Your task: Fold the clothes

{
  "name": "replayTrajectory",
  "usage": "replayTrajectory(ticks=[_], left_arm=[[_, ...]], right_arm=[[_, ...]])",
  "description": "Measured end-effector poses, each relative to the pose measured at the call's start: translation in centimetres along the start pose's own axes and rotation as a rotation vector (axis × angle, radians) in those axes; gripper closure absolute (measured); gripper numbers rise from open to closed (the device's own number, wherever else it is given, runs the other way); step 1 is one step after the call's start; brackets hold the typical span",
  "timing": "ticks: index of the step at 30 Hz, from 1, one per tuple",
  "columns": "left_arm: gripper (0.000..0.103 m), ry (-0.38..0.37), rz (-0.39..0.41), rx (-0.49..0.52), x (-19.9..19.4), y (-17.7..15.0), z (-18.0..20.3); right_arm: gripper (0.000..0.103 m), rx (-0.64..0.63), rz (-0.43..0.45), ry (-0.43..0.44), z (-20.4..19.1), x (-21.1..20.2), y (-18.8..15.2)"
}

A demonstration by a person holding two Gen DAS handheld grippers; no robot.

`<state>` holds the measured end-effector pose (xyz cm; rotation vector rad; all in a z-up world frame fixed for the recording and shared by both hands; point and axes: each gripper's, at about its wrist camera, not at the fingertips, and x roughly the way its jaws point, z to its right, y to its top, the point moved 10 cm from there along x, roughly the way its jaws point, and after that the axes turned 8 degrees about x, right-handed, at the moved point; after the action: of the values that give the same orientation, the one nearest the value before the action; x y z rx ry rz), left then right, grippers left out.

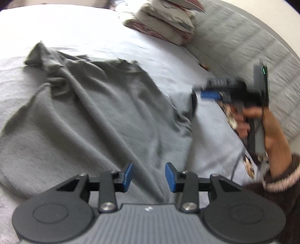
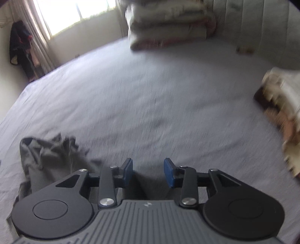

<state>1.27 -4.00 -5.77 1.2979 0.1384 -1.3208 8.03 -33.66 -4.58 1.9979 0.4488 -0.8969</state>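
Observation:
A grey T-shirt (image 1: pixel 90 112) lies spread and wrinkled on the bed's pale sheet (image 1: pixel 78 32), one sleeve bunched at the far left. My left gripper (image 1: pixel 149 175) is open and empty, hovering over the shirt's near part. My right gripper (image 1: pixel 196 93) shows in the left wrist view, held by a hand just past the shirt's right edge. In the right wrist view the right gripper (image 2: pixel 148 172) is open and empty above the sheet (image 2: pixel 150 93), with the crumpled shirt (image 2: pixel 48 159) at its lower left.
A stack of folded bedding (image 1: pixel 165 24) sits at the far end of the bed, also in the right wrist view (image 2: pixel 168 24). A padded headboard (image 1: pixel 243 47) runs along the right. More folded cloth (image 2: pixel 281 97) lies at the right. A window (image 2: pixel 75 13) and hanging clothes (image 2: pixel 20 43) are at the far left.

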Motion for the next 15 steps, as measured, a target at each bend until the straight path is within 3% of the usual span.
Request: replayTrajectory(ticks=[5, 12, 15], left_arm=[[0.063, 0.03, 0.023, -0.065, 0.0, 1.0, -2.2], [0.058, 0.053, 0.065, -0.15, -0.1, 2.1, -4.5], [0.058, 0.06, 0.079, -0.166, 0.0, 2.4, -4.9]], right_arm=[[0.063, 0.046, -0.125, 0.03, -0.4, 2.6, -2.5], [0.055, 0.103, -0.195, 0.131, -1.8, 2.4, -3.9], [0.053, 0.057, -0.203, 0.132, -2.3, 2.5, -4.3]])
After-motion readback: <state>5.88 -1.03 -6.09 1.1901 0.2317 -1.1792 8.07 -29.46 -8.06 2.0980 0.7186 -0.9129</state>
